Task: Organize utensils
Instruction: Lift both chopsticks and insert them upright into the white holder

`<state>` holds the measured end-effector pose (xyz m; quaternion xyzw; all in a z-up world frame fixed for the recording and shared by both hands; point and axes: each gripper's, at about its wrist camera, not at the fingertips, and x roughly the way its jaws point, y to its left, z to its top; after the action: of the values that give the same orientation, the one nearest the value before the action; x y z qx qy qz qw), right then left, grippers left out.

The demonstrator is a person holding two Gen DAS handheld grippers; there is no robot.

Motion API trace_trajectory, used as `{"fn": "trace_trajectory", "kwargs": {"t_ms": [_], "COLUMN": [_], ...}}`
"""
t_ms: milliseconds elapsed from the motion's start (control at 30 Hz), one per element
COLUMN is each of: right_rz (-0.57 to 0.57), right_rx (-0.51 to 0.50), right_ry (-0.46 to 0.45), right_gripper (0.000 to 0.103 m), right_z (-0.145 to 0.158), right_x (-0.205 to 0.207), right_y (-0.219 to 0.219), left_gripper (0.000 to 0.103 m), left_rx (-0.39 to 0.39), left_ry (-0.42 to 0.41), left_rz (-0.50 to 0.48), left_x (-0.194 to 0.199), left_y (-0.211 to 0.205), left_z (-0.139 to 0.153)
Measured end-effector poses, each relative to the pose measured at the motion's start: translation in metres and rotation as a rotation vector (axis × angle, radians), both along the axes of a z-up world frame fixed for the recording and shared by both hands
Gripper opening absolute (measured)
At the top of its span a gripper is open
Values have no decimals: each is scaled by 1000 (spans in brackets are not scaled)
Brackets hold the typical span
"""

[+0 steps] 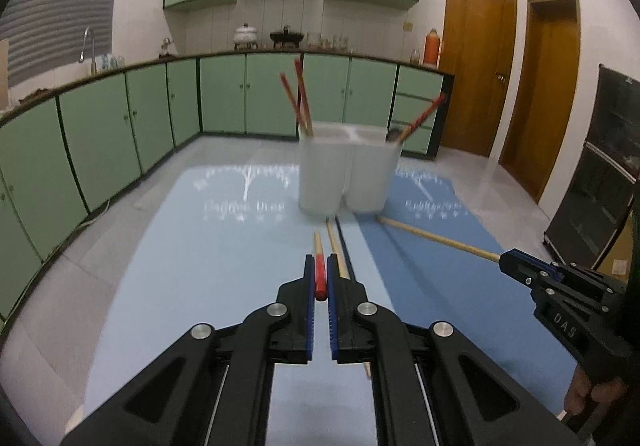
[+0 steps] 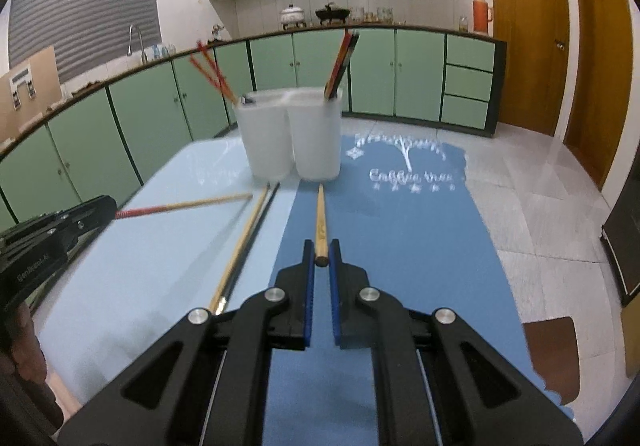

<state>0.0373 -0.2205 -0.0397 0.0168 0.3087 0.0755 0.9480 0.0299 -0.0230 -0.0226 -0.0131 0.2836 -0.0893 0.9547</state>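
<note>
Table carries two blue mats, holder, loose chopsticks.

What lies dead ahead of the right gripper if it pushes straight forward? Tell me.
The right gripper is shut on a plain wooden chopstick pointing at the white utensil holder. The holder's right-hand compartment is probably met first; depth is uncertain.

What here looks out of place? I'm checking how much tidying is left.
Two chopsticks, one pale wood and one dark, lie loose on the table mat before the white holder, not standing in it. Each gripper, left and right, grips another chopstick. Nothing looks spilled or broken.
</note>
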Motion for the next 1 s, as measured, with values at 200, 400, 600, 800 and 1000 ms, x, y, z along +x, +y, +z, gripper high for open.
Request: {"fn": "trace_trajectory", "kwargs": {"t_ms": [200,400,600,800,1000], "right_rz": [16,51,108,147,177], "right_rx": [53,78,73,58,53], "right_ry": [-36,-39,-36,-52,-62], "right_gripper": [6,6,6,6,6], "right_z": [35,66,92,111,128], "right_x": [10,26,44,50,58], "right_y": [-9,-12,-6,1,4], "left_gripper": [6,6,6,5,5], "left_rx": [-12,-19,-15,-4,-6], "left_ry": [-68,-106,-116,-130,-157], "left_rz": [-4,-32,-63,-78,-79], "left_x": [8,20,33,37,35], "left_y": [2,1,1,1,6], "left_z": [26,49,64,75,92]}}
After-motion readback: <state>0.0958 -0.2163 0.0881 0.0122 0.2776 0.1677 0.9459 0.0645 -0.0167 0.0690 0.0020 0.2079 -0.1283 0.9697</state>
